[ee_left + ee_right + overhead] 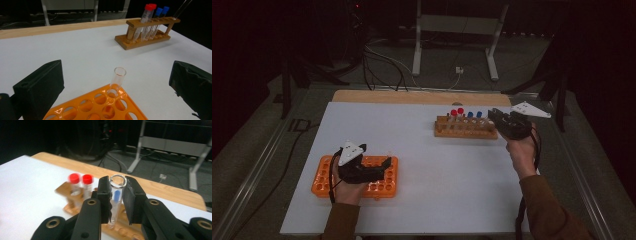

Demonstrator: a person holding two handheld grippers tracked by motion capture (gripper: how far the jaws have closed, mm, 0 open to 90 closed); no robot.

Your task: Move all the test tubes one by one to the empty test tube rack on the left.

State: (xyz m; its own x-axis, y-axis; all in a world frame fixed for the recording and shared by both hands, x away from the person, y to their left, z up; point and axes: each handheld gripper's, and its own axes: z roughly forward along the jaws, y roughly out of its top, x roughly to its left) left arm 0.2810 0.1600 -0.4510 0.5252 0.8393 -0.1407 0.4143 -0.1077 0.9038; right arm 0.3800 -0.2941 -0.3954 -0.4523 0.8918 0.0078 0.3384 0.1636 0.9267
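1. The right gripper (117,195) pinches a clear, uncapped glass test tube (115,202) between its jaws, just above the wooden tube rack (465,131); the grip should stay firm and the tube upright.
2. It should lift clear of the red- and blue-capped tubes (460,112) before crossing the white table (437,170).
3. The left gripper (377,167), jaws spread, rests at the orange plastic tube rack (100,107), which already holds one clear tube (117,81); it can steady that rack.
4. An empty hole beside that tube looks the natural target.
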